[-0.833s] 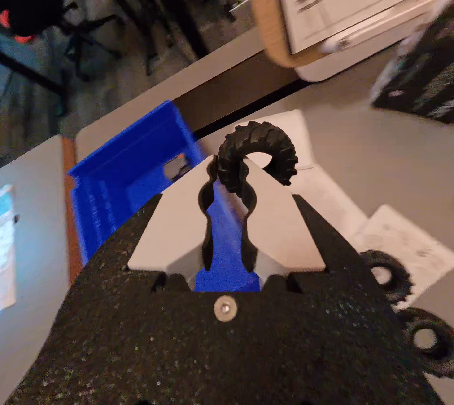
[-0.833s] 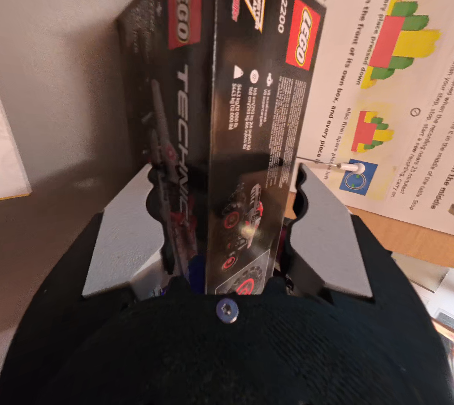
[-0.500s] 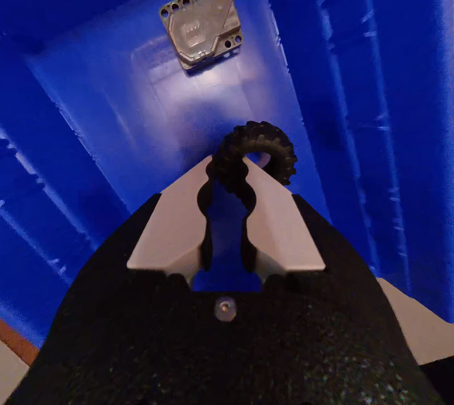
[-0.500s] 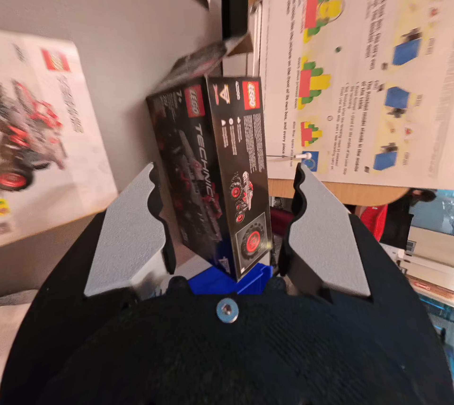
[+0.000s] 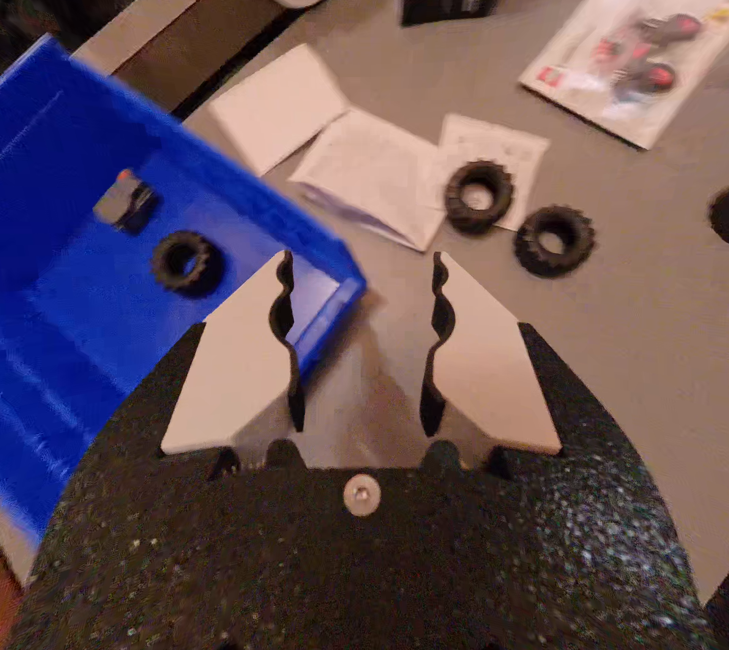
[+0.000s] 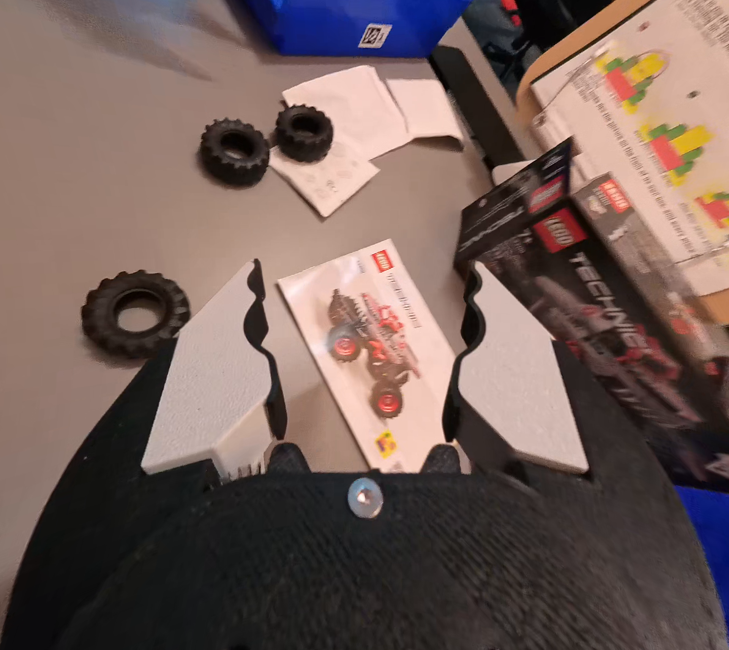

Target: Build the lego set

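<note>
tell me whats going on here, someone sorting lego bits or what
A person is working with two handheld grippers at a grey table. Both the left gripper and right gripper are open and empty. One black tyre and a grey part lie in the blue bin; three more tyres sit on the table near the instruction booklet and set box.

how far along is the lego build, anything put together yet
Barely started; it looks like sorting so far. Done: one tyre and a grey part lie in the blue bin. In hand: nothing, as the left tongs and right tongs are both open and empty. Left: three tyres lie loose on the table, the instruction booklet is closed, and nothing is assembled.
</note>
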Demonstrator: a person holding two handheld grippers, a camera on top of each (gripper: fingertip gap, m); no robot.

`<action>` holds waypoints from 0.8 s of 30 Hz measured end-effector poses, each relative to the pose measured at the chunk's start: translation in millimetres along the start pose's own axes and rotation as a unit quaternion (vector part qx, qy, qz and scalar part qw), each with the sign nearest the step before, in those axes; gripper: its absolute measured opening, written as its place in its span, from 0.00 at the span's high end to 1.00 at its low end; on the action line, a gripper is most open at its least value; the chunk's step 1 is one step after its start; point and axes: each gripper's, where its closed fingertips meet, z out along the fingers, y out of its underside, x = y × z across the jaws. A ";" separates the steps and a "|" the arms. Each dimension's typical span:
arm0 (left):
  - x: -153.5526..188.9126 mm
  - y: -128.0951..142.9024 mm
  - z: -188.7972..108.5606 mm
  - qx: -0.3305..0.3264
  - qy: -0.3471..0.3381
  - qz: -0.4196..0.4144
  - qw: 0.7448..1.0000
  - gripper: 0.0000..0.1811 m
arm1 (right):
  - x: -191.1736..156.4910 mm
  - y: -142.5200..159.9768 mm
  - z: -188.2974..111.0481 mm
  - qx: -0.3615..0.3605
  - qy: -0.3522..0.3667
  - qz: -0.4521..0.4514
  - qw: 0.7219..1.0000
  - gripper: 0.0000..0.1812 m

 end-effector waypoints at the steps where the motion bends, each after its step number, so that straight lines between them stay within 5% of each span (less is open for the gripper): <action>1: 27.1 -3.1 6.5 0.010 0.013 0.042 0.999 0.64 | -8.6 4.6 4.8 -0.001 -0.009 0.010 1.000 0.45; 4: 74.9 -2.1 37.8 -0.015 0.034 0.115 0.993 0.68 | -27.3 13.1 19.4 0.001 -0.041 0.032 0.999 0.45; 10: 112.6 0.6 84.7 -0.093 0.160 0.174 0.967 0.57 | -54.5 28.7 16.7 -0.026 -0.080 0.061 0.995 0.46; 14: 113.9 27.1 108.8 -0.191 0.145 0.198 0.951 0.64 | -58.5 41.3 -4.8 -0.022 -0.069 0.074 0.995 0.46; 15: 113.6 27.8 112.1 -0.192 0.132 0.211 0.949 0.76 | -58.2 44.5 -9.0 -0.019 -0.065 0.082 0.994 0.46; 16: 113.7 26.8 111.5 -0.191 0.124 0.224 0.948 0.83 | -58.6 48.6 -12.4 -0.020 -0.064 0.090 0.994 0.46; 20: 100.6 11.8 89.8 -0.171 0.076 0.225 0.956 0.83 | -56.2 63.1 -20.5 -0.034 -0.050 0.096 0.994 0.46; 24: 65.0 -22.6 32.1 -0.107 0.054 0.159 0.980 0.83 | -57.7 60.2 -21.2 -0.019 -0.056 0.103 0.993 0.47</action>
